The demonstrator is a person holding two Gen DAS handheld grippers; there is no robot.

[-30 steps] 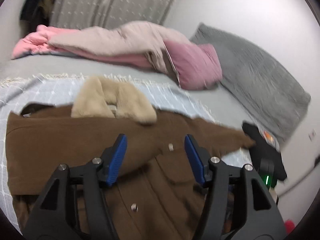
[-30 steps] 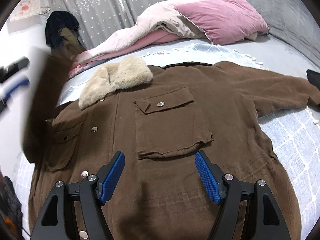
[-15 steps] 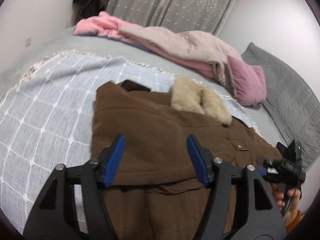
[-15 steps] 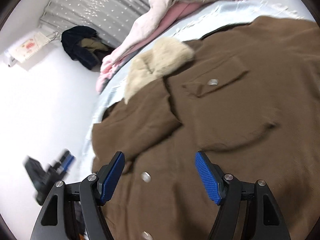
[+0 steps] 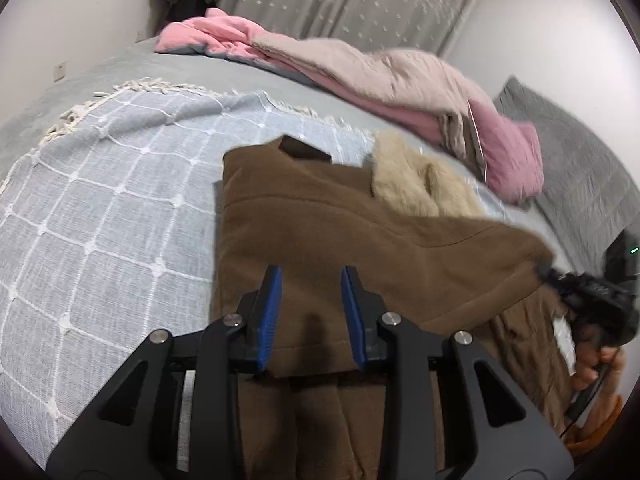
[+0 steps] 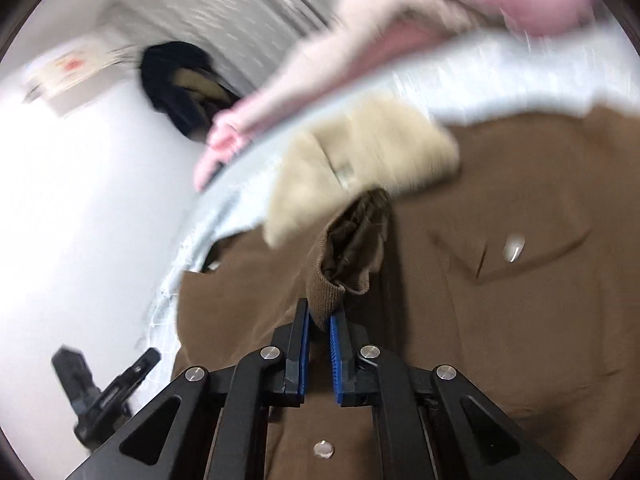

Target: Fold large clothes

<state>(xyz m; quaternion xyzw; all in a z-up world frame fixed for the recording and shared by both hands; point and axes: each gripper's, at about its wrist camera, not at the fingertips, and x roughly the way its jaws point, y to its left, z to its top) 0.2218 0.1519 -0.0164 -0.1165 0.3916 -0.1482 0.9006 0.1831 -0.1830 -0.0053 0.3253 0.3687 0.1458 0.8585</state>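
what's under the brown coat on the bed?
The brown coat lies on a light blue checked blanket, itself over a grey bedcover. What lies beneath the coat's middle is covered.

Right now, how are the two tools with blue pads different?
The right tool is shut on the ribbed cuff of the brown coat; the left tool grips nothing. The right tool's pads nearly meet, while the left tool's jaws show a gap and are closing over the coat's folded sleeve. Both are black with blue pads, over the same coat.
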